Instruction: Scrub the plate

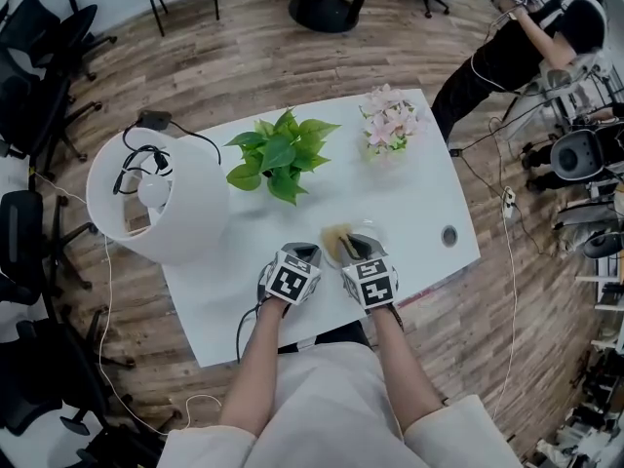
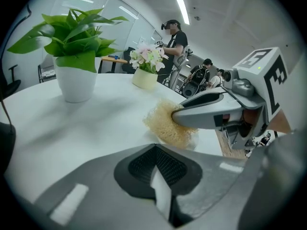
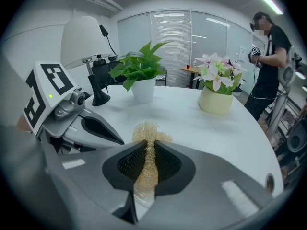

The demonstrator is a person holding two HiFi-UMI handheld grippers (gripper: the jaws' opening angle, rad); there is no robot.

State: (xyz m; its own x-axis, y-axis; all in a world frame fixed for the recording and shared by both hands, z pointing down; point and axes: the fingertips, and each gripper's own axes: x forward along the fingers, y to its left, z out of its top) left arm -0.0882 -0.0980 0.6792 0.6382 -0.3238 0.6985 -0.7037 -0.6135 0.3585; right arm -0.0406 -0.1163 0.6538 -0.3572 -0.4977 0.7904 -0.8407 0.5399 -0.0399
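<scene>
A tan mesh scrubber (image 1: 337,242) (image 2: 167,123) (image 3: 146,132) is pinched in my right gripper (image 1: 353,248) (image 3: 146,163), which is shut on it. The scrubber presses down on a clear plate (image 1: 376,232) (image 2: 195,140) near the front edge of the white table (image 1: 414,198). My left gripper (image 1: 310,253) (image 2: 160,178) sits just left of the scrubber, its jaws shut on a thin pale edge that looks like the plate's rim. The two grippers stand side by side, almost touching. The plate is hard to make out against the table.
A white lamp (image 1: 156,198) with a black cable stands at the left. A potted green plant (image 1: 281,154) and a pot of pink flowers (image 1: 390,120) are behind the plate. A round cable hole (image 1: 448,234) lies at the right. A person (image 1: 531,37) stands beyond the table.
</scene>
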